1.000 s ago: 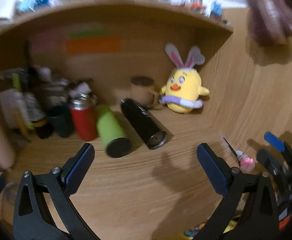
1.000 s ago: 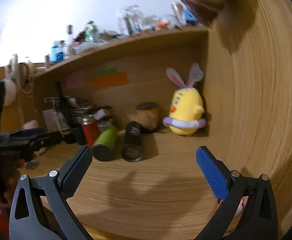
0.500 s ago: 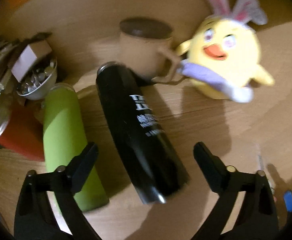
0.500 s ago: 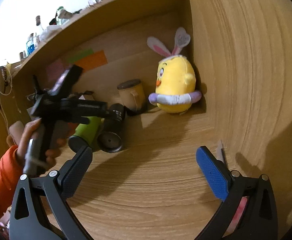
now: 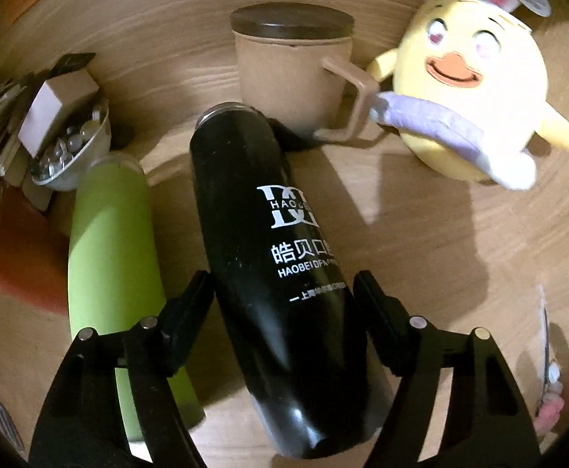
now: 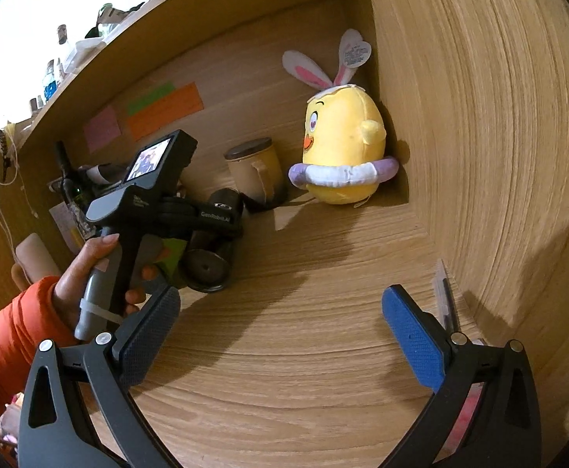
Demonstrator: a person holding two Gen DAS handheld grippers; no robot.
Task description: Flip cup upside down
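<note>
Broadly, a wooden desk (image 6: 323, 370) with a side wall and a back panel is seen in both views. A yellow plush chick (image 5: 471, 89) with rabbit ears is propped in the far corner, and a beige mug (image 5: 288, 78) with a dark lid is stood upright just beside it. Lying on its side near the mug, a black cup (image 5: 268, 241) with white lettering is straddled by the left gripper (image 5: 284, 296); its fingers are set narrowly around the body, the left one touching or nearly so, a small gap kept at the right one. A green bottle (image 5: 109, 241) is laid just beside the black cup. The right gripper (image 6: 280, 335) is held spread wide above bare desk, gripping nothing. A pen (image 6: 446, 296) is seen by the side wall.
</note>
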